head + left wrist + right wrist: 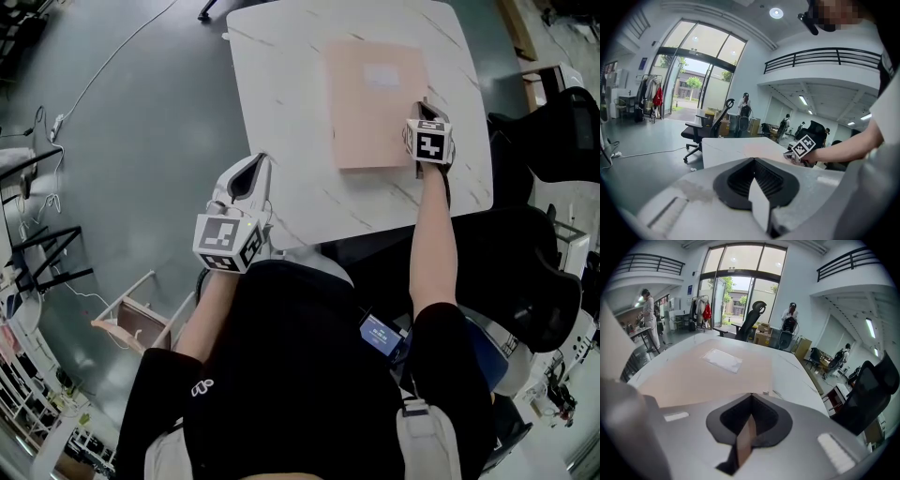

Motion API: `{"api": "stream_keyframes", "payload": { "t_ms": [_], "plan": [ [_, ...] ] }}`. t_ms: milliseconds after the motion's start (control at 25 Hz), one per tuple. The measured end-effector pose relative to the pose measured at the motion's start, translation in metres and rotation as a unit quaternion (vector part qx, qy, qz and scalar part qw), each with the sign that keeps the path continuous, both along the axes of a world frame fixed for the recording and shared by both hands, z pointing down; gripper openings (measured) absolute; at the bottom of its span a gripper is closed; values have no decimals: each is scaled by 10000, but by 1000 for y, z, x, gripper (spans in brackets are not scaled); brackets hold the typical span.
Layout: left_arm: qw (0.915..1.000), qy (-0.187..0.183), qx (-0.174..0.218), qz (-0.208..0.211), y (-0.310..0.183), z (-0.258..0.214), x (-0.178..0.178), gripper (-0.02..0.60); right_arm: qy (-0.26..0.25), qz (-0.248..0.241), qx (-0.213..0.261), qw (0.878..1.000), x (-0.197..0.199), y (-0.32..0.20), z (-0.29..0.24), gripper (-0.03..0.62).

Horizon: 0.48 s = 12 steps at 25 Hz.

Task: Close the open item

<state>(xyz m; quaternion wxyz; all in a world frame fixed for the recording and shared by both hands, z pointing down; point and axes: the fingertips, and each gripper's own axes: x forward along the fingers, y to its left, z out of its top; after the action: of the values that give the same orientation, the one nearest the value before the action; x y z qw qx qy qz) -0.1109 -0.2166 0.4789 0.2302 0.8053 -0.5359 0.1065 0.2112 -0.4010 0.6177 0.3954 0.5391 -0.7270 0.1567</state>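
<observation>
Folder point(370, 117): flat on table point(281, 112), upper centre. Right gripper point(426, 111): jaws pressed together at folder's lower-right corner, seemingly flattening the cover. Left gripper point(253, 167): pressed together, parked lower left, apparently idle.

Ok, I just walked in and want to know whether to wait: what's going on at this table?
A person with a gripper in each hand is working on a beige folder that lies flat on the white table. The right gripper is at the folder's right edge, its jaws together. The left gripper hangs beside the table's left edge, jaws together, holding nothing. The folder already looks closed.
</observation>
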Motion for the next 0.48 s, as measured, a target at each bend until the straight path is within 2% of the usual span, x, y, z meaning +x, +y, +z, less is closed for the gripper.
{"api": "stream_keyframes", "payload": {
  "t_ms": [280,400,480],
  "plan": [
    [9994,42,307,162,-5,-24,5,2,-390,126,-303,9987,4,3,-4,-11],
    [9986,43,450,258,-9,-35,8,2,-443,145,-4,9989,-1,8,-20,-11],
    [9980,43,532,331,-13,-41,10,2,-685,167,352,9969,-10,12,-39,-11]
  ]
}}
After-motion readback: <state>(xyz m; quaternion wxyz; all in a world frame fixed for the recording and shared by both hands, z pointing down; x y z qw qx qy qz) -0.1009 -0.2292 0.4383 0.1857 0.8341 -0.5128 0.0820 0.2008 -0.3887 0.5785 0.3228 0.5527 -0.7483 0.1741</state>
